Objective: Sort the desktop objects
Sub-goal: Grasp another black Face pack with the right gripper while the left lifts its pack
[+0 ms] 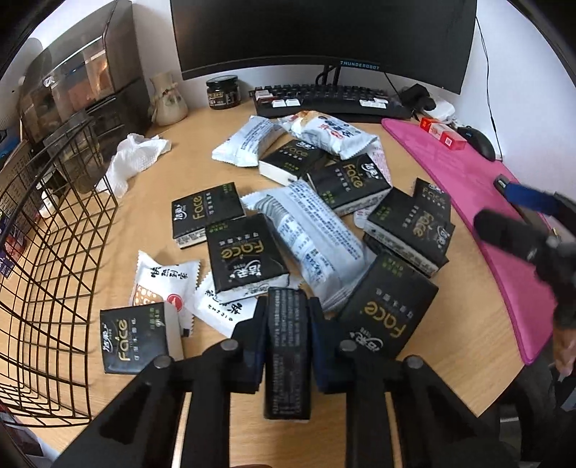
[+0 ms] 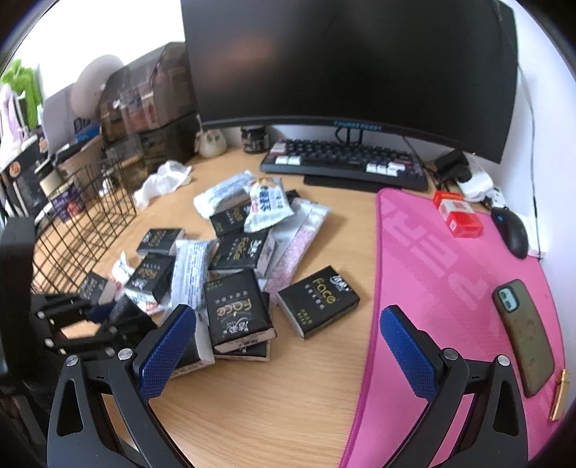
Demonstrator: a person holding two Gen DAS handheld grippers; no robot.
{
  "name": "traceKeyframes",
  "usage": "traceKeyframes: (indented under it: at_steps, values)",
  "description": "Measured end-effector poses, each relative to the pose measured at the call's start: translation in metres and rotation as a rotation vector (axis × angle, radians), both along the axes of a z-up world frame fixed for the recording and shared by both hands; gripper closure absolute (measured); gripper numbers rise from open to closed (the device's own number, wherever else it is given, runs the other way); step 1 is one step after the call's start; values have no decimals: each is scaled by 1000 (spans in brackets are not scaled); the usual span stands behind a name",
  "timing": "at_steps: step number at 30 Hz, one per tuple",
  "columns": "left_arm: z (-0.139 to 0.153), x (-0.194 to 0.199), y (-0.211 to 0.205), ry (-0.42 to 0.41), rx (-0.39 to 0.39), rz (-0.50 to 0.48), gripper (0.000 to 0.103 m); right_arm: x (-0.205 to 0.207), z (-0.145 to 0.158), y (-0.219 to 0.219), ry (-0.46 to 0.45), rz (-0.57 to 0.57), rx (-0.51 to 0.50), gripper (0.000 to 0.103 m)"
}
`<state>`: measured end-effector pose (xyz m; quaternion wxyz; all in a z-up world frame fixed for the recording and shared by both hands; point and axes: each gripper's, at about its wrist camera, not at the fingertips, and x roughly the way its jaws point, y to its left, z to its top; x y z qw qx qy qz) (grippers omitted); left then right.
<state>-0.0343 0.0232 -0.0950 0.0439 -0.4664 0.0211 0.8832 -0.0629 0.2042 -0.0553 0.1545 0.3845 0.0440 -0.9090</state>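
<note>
Several black "Face" tissue packs (image 1: 248,252) and white snack packets (image 1: 313,237) lie heaped on the wooden desk (image 1: 180,172). My left gripper (image 1: 287,309) is shut on a black tissue pack (image 1: 287,356), held on edge above the desk's near side. It shows at the left of the right wrist view (image 2: 118,316). My right gripper (image 2: 288,324) is open and empty above the desk, near a black tissue pack (image 2: 318,300) and the pile (image 2: 237,316). It appears blurred at the right of the left wrist view (image 1: 522,216).
A black wire basket (image 1: 54,252) stands at the left. A crumpled tissue (image 1: 133,158), jar (image 1: 223,91), keyboard (image 1: 324,100) and monitor (image 1: 324,32) are behind. A pink mat (image 2: 450,288) at the right holds a phone (image 2: 522,331), red boxes (image 2: 459,217) and mouse (image 2: 511,230).
</note>
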Motion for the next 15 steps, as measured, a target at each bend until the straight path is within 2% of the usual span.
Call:
traceKeyframes:
  at_steps: [5,7,10,11,12,13,15]
  values:
    - [-1,-1,-3,-3,-7,4,82,-13,-26,-15,-26,35,61,0]
    - [-1,-1,-3,-2,-4,5,82,-19,-34,-22,-21,55,96,7]
    - [-1,-1,-5,-6,-1,5,82,-27,-37,-23,-48,88,59,29]
    - [-1,-2,-7,-7,3,6,82,-29,-38,-25,-59,105,50,40]
    - [-1,-2,-7,-8,4,5,82,-30,-40,-28,-66,109,63,57]
    - [-1,-2,-8,-8,5,5,82,-31,-43,-32,-66,99,117,65]
    - [-1,-2,-9,-8,6,4,82,-31,-43,-38,-36,105,158,66]
